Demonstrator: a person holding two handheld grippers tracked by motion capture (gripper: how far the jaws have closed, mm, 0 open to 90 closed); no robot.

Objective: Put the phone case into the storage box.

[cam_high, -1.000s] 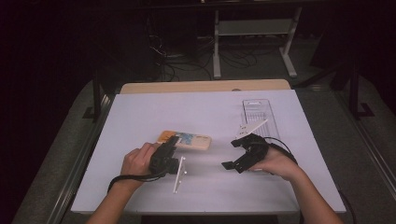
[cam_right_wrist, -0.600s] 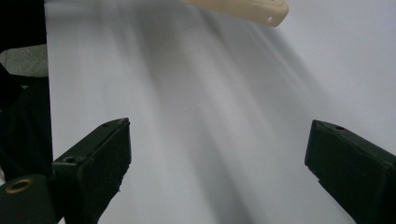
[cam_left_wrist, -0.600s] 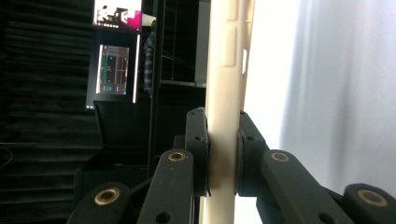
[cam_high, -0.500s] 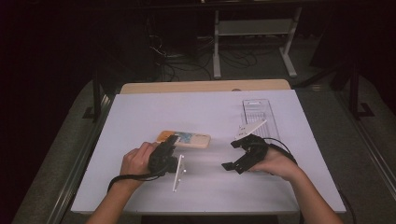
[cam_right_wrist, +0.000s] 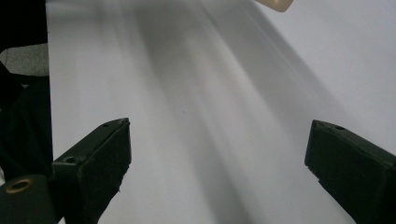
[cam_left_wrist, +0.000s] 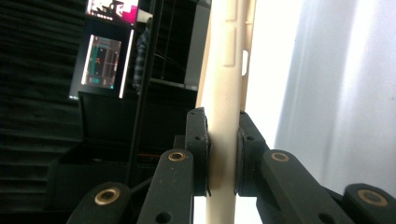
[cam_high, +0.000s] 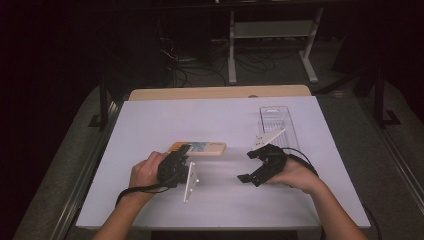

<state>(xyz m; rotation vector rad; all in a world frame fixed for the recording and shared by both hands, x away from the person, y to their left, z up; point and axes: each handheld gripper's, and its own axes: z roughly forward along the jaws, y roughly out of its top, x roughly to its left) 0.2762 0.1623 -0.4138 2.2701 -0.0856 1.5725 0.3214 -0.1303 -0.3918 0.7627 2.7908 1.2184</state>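
- The left gripper view shows the left gripper point(cam_left_wrist: 223, 154) clenched on the edge of a flat cream plastic phone case point(cam_left_wrist: 226, 70) with moulded button bumps; from the high view that case point(cam_high: 199, 148) lies near the middle of the white table point(cam_high: 210, 120).
- The right gripper point(cam_right_wrist: 217, 158) is released, its jaws wide over bare tabletop, right of the case.
- A clear ribbed plastic tray point(cam_high: 276, 122) sits far right, a white strip point(cam_high: 270, 137) resting on its near end.

White-topped table point(cam_high: 150, 120) with wooden far edge, brightly lit. Dark room beyond: metal stand point(cam_high: 272, 30), cables point(cam_high: 200, 62) on grey floor point(cam_high: 65, 165). Lit screens point(cam_left_wrist: 103, 60) at one wall.
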